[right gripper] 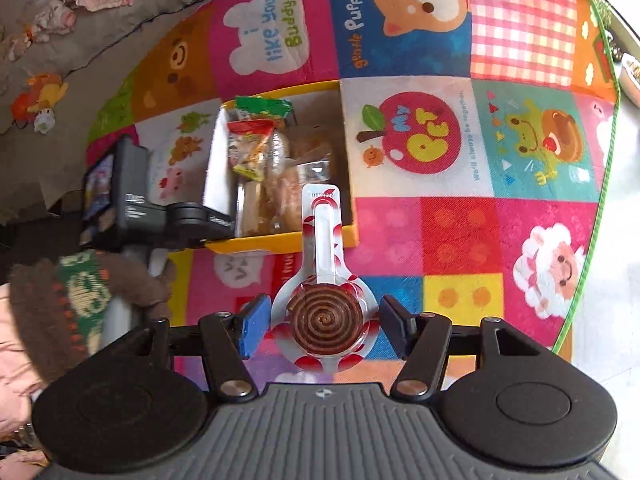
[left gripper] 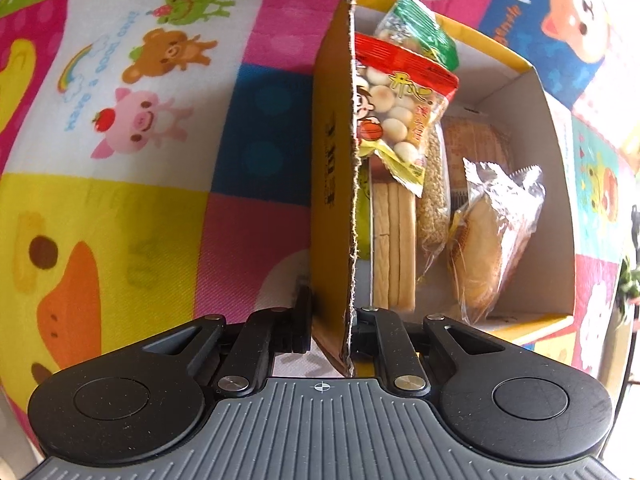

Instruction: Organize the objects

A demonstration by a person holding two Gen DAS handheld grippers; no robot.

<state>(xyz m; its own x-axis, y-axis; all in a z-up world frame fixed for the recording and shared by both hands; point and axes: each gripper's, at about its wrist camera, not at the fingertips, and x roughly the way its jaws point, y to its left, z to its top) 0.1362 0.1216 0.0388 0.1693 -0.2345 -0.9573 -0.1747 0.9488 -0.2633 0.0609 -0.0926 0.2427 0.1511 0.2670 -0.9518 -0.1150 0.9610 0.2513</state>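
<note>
Fingers of my left gripper (left gripper: 330, 320) clamp the box (left gripper: 560, 184) wall; right gripper (right gripper: 320, 326) holds the lollipop (right gripper: 326, 320) (box at 11 o'clock), still unpacked.

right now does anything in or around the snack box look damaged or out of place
The yellow box has a ragged, torn top edge on the wall the left claw is clamped on. A red snack bag and a green one poke up above the rim instead of lying flat. Nothing looks spilled.
</note>
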